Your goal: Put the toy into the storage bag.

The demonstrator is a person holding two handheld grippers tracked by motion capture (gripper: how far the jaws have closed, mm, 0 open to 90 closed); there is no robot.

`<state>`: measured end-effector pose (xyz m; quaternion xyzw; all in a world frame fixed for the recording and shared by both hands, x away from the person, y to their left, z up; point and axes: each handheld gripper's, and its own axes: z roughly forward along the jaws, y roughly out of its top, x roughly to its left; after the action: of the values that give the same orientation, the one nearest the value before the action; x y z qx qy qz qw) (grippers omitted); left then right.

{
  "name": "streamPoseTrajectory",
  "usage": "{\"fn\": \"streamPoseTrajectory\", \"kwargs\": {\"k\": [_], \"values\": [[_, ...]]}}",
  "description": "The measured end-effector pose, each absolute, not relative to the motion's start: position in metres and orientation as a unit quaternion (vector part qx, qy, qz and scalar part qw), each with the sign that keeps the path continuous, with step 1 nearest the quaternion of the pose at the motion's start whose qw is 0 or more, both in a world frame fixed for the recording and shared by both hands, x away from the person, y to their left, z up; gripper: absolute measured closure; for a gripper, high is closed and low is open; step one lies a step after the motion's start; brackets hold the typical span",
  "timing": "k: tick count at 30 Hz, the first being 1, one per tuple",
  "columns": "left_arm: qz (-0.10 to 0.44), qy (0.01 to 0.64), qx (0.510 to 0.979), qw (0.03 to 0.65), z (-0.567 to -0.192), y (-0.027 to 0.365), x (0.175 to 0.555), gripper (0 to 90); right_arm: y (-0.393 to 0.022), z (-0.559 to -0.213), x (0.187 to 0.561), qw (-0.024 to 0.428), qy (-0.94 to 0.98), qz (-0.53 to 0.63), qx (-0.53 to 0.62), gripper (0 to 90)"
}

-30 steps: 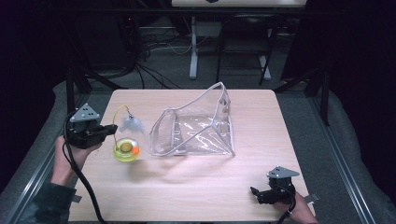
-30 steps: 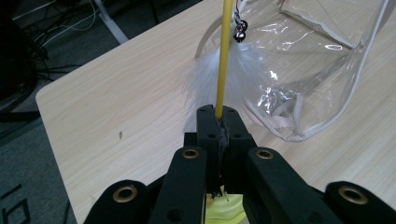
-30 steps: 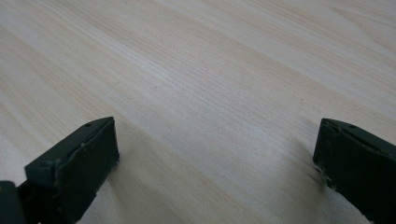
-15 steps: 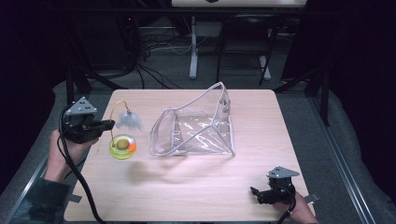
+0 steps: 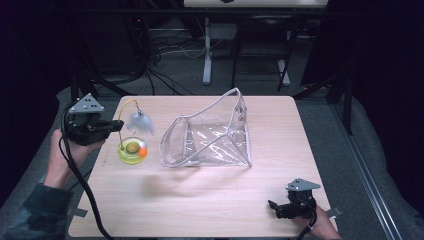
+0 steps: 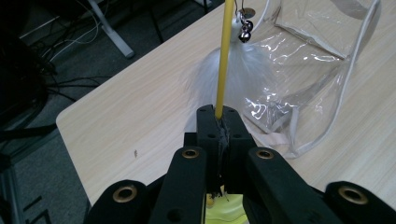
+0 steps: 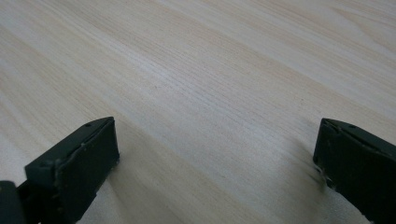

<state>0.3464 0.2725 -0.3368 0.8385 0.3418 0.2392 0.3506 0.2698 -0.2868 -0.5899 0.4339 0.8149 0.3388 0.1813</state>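
Note:
A cat toy has a yellow-green round base [image 5: 131, 151] with an orange ball, a curved yellow wand [image 6: 224, 56], a white feather [image 5: 140, 122] and a small bell [image 6: 243, 32]. My left gripper [image 5: 119, 124] is shut on the wand low down, its jaws [image 6: 223, 116] pressed together around it. The base hangs just under the jaws and appears to be off the table. A clear plastic pouch [image 5: 210, 135] with a white trim stands open at mid-table, to the right of the toy. My right gripper [image 5: 272, 206] rests open at the front right, over bare wood [image 7: 215, 149].
The light wooden table [image 5: 200, 200] ends close behind the toy at the left edge. Beyond the far edge are desk legs and cables [image 5: 165, 55] on a dark floor. My left gripper's black cable [image 5: 85, 195] trails down past the forearm.
My left gripper has moved a little up and to the left, carrying the toy by its wand. The right gripper and the pouch have stayed still.

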Motion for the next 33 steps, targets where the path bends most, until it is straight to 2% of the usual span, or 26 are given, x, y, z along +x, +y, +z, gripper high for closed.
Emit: {"fn": "streamPoseTrajectory", "kwargs": {"k": [33], "values": [[0.238,0.306,0.839,0.382,-0.299,0.243,0.359,88.7,-0.287,-0.590,0.270,0.181,0.815,0.340,0.433,0.0]]}}
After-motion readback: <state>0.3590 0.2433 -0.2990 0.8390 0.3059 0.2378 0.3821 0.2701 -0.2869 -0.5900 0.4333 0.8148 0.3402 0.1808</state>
